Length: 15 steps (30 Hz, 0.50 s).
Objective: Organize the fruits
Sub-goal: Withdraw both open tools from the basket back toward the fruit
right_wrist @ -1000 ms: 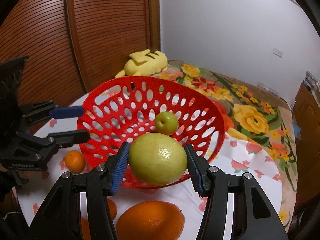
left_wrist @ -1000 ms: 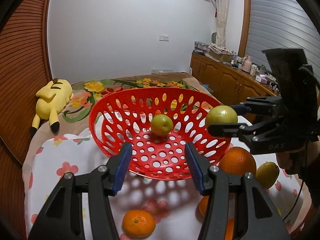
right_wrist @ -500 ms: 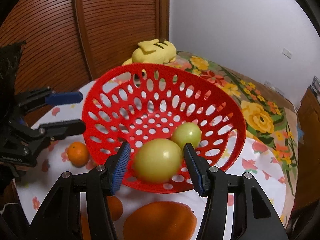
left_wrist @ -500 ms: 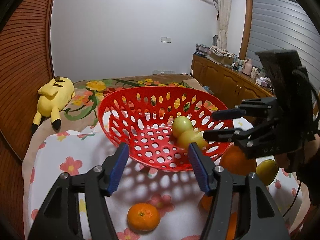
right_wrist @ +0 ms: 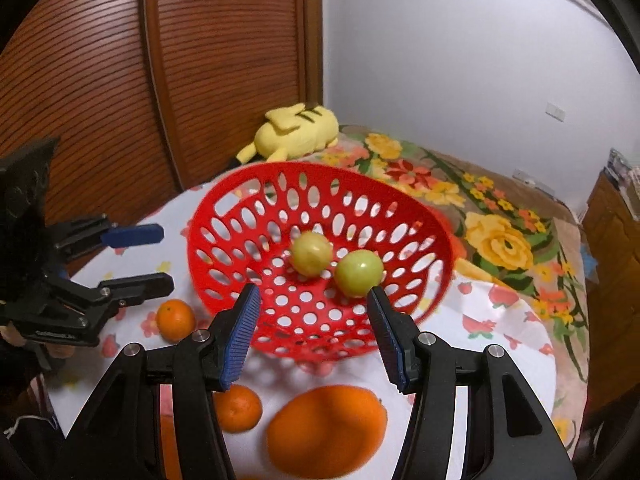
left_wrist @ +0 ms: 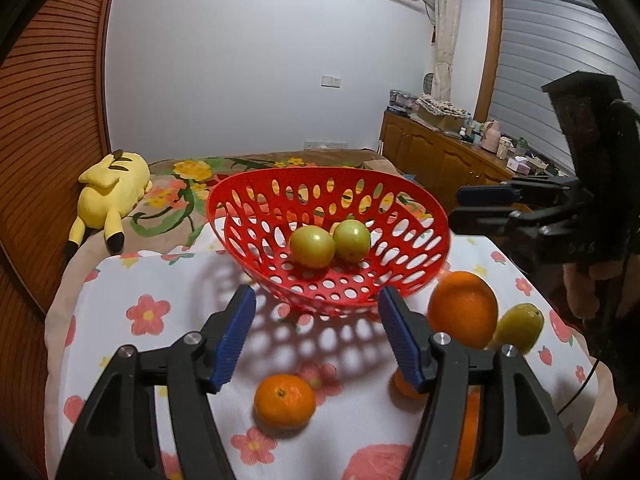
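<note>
Two green fruits (left_wrist: 312, 247) (left_wrist: 352, 240) were seen touching in red basket (left_wrist: 420, 216) on flowered cloth (left_wrist: 148, 312). Left gripper (left_wrist: 318, 338) was held spread, empty, near basket rim. Right gripper (right_wrist: 312, 334) likewise held apart — nothing gripped. Big orange (left_wrist: 464, 310), lemon (left_wrist: 518, 328), small orange (left_wrist: 285, 401) were left on cloth outside basket.

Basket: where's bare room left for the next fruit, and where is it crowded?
Inside the red basket, the floor left of the two green fruits is bare. On the cloth, a free patch lies between the basket and the yellow plush. It is crowded at the near right, around the big orange.
</note>
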### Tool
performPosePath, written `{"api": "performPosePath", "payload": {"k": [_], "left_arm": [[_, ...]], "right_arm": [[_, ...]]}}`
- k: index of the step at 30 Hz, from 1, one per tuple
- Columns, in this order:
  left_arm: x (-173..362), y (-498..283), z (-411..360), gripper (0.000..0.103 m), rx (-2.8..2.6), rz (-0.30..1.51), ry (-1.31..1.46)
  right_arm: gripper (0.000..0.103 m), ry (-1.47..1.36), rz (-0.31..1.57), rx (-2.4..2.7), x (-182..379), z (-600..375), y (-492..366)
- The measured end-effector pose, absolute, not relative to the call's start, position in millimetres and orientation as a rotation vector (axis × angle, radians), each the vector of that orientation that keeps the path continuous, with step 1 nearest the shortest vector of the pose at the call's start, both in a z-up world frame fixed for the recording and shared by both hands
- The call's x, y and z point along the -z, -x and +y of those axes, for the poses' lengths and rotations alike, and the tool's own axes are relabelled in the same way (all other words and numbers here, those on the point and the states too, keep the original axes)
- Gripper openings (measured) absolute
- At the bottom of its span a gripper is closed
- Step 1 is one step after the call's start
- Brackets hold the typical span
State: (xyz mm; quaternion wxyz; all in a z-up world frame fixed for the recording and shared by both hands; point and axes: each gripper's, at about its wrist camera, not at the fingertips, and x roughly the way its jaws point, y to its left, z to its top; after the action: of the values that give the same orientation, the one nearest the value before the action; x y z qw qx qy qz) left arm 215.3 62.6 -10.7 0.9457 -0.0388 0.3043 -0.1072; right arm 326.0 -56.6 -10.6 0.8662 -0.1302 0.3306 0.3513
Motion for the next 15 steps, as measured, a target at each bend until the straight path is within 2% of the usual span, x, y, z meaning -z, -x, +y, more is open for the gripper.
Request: {"api": "performPosePath", "payload": {"k": [5, 15], "left_arm": [[8, -197, 57, 0.068, 0.236, 0.61, 0.072], [9, -158, 40, 0.072, 0.267, 0.607, 0.067]], "right_arm": [[0.057, 0.237, 0.657, -0.697, -4, -71, -301], [0.064, 0.146, 0.598, -0.616, -17, -110, -242]]}}
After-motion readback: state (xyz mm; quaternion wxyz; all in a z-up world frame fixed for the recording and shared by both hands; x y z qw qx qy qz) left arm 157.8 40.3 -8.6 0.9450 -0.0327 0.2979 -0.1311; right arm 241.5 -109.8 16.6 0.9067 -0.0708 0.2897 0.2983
